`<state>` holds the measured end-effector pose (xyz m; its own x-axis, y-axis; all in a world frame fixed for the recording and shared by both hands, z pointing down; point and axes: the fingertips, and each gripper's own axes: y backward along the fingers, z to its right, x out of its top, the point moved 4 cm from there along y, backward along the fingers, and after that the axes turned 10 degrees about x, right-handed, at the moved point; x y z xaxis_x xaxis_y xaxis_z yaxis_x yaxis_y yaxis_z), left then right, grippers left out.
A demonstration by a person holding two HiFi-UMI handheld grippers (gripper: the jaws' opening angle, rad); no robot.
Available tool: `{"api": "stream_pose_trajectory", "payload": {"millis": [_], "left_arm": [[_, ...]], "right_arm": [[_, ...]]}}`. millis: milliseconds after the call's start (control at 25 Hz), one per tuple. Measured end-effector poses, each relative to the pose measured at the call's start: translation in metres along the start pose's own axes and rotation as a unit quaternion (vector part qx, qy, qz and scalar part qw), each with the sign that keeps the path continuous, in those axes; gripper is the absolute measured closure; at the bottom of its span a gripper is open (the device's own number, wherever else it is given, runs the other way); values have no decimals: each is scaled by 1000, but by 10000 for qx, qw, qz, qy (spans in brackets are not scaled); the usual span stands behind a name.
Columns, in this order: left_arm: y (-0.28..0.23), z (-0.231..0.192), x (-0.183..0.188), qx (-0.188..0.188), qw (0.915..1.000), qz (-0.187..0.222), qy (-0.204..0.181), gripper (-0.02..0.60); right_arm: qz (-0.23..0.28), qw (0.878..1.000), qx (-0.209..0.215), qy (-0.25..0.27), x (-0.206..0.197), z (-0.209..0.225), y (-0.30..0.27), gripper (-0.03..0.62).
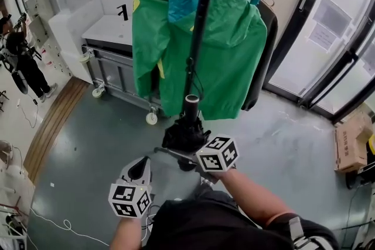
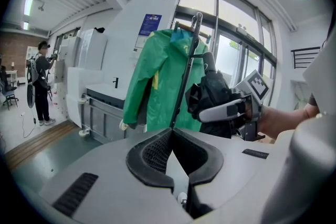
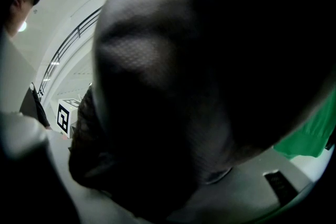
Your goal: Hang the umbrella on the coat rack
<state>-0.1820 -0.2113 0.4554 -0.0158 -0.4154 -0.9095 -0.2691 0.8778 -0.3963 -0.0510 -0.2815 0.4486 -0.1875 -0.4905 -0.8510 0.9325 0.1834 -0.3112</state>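
The right hand-held gripper [image 1: 179, 152] clamps the folded black umbrella [image 1: 186, 130], low beside the coat rack [image 1: 199, 26] pole, before a green jacket [image 1: 234, 55]. The left hand-held gripper [image 2: 171, 130] is closed, empty. The blue wall sign [image 2: 150, 24] is too small to read.

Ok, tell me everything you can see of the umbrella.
The umbrella is black and folded short, its thin-looking fabric bunched in loose crumpled folds. A dark round stub sticks up from the top of the bundle. It is roughly upright in the air, clamped around the fabric by the right gripper, in front of the green jacket and close beside the rack's black pole. It is not yet hung; whether it touches the pole cannot be told.
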Motion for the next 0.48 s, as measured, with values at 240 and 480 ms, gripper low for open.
{"api": "stream_pose_trajectory", "payload": {"millis": [240,480], "left_arm": [[3,0,-3,16,10000,-15,6,566],[5,-3,-5,74,10000,-54,19,566]], "right_arm": [[-255,9993,-157,-240,-30,15,-12,355],[-376,9970,-498,-448,-50,40,-21,355]]}}
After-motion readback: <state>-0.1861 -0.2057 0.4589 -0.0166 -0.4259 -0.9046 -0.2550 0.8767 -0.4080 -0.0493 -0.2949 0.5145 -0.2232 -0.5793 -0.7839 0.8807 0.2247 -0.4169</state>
